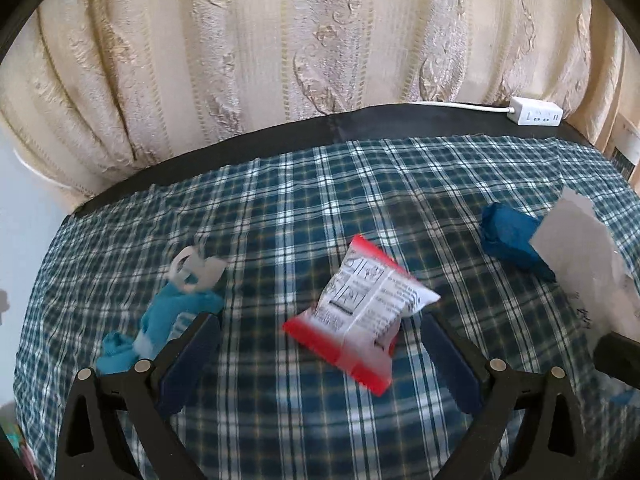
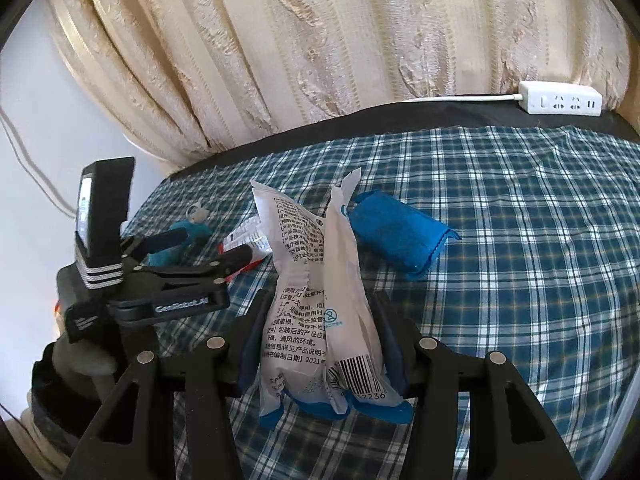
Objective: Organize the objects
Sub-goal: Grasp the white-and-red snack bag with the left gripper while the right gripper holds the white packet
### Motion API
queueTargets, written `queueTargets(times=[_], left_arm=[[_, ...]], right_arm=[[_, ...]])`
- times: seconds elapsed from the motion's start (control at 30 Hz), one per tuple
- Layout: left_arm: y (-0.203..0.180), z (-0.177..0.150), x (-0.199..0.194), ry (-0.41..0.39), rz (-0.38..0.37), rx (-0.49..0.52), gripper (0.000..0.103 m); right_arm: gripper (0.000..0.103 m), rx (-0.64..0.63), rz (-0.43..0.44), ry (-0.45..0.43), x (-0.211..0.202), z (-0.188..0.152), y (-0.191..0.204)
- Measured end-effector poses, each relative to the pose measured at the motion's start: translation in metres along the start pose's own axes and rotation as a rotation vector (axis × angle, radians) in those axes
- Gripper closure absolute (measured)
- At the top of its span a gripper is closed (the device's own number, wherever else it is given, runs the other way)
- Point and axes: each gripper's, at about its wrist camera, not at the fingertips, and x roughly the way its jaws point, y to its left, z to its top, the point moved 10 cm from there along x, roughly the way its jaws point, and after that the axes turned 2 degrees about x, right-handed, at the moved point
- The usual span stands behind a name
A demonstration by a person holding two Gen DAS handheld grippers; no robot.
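Observation:
A red and white snack packet (image 1: 362, 314) lies on the plaid cloth between the wide-apart fingers of my left gripper (image 1: 320, 340), which is open and empty. My right gripper (image 2: 320, 312) is shut on a white and blue printed pouch (image 2: 316, 300) that stands upright between its pads. The pouch also shows at the right edge of the left wrist view (image 1: 580, 248). A dark blue folded cloth (image 2: 400, 234) lies just beyond the pouch, and it shows in the left wrist view (image 1: 514, 240) too. A light blue sock with a white hang tag (image 1: 168, 312) lies left of my left gripper.
The plaid cloth (image 1: 280, 208) covers a dark table (image 1: 360, 124). A cream curtain (image 1: 280, 40) hangs right behind it. A white power strip (image 2: 560, 100) with its cable lies at the back right. The left gripper's body (image 2: 160, 276) fills the left of the right wrist view.

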Motion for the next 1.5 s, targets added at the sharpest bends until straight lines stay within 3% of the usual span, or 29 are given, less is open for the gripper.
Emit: queueTargets(times=[0.17,0.27,0.37,0.43,0.6,1.07,1.5], left_arm=[[-0.003,0.002,0.013,0.031,-0.022,-0.008,0.019],[-0.004,0.002,0.017,0.037,-0.024,-0.010,0.021],[-0.006,0.001,0.021,0.048,-0.033,-0.015,0.032],[-0.007,0.002,0.021,0.045,-0.040,-0.021,0.033],[-0.010,0.003,0.020,0.034,-0.064,-0.023,0.045],[-0.020,0.012,-0.007,-0.034,-0.121,-0.031,0.047],[-0.049,0.018,-0.044,-0.102,-0.194,0.015,0.047]], right_arm=[[0.051,0.008,0.009,-0.007,-0.002,0.001,-0.001],[0.051,0.012,0.013,-0.010,-0.002,0.002,-0.002],[0.051,0.016,0.013,-0.010,-0.002,0.002,-0.002],[0.051,0.018,0.012,-0.007,-0.001,0.002,-0.003],[0.051,0.018,0.006,-0.001,0.000,0.001,-0.003],[0.051,0.021,-0.027,-0.012,0.000,0.001,-0.009],[0.051,0.054,-0.088,-0.058,-0.028,-0.001,-0.024]])
